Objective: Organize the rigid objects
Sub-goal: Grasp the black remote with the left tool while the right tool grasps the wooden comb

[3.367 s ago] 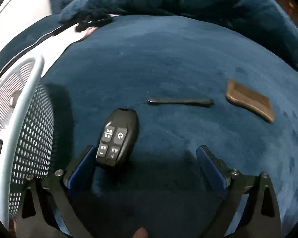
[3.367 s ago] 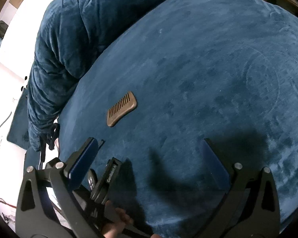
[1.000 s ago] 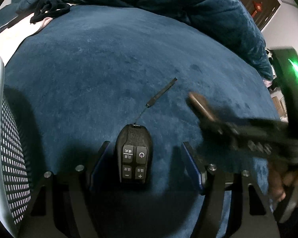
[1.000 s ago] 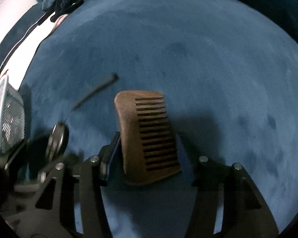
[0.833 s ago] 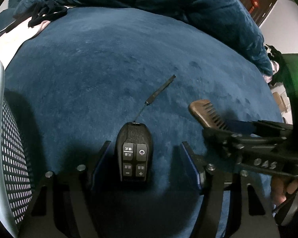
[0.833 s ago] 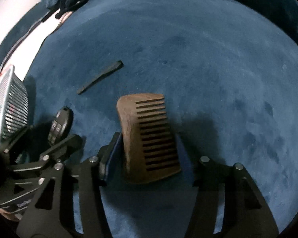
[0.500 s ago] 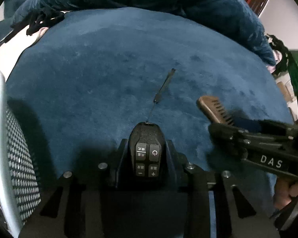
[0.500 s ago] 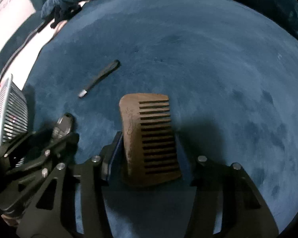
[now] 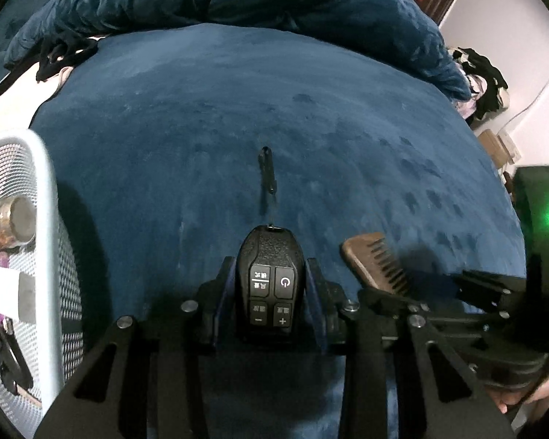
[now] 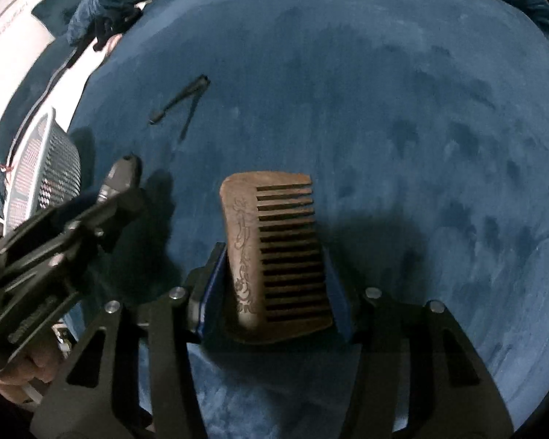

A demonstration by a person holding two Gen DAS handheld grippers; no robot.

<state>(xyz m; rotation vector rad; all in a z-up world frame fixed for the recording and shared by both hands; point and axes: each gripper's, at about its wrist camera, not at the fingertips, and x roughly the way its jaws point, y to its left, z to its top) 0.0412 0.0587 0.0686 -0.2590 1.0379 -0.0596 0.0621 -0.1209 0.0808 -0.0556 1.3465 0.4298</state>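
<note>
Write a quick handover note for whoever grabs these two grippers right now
Left gripper: shut on the black four-button remote; its jaws just closed on it, and its strap trails over the blue velvet bedspread.
Right gripper: shut on the brown carved wooden comb.
White mesh basket at left already holds items.
Left to do: put both into the basket.

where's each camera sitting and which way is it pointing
Left wrist: on the left gripper, angled down at the blue blanket; its fingers clamp a black remote, white mesh basket at left.
Right wrist: on the right gripper, angled down; its fingers clamp a wooden comb, a hand at lower left.
Shared: remote, comb, basket, each other's gripper.
</note>
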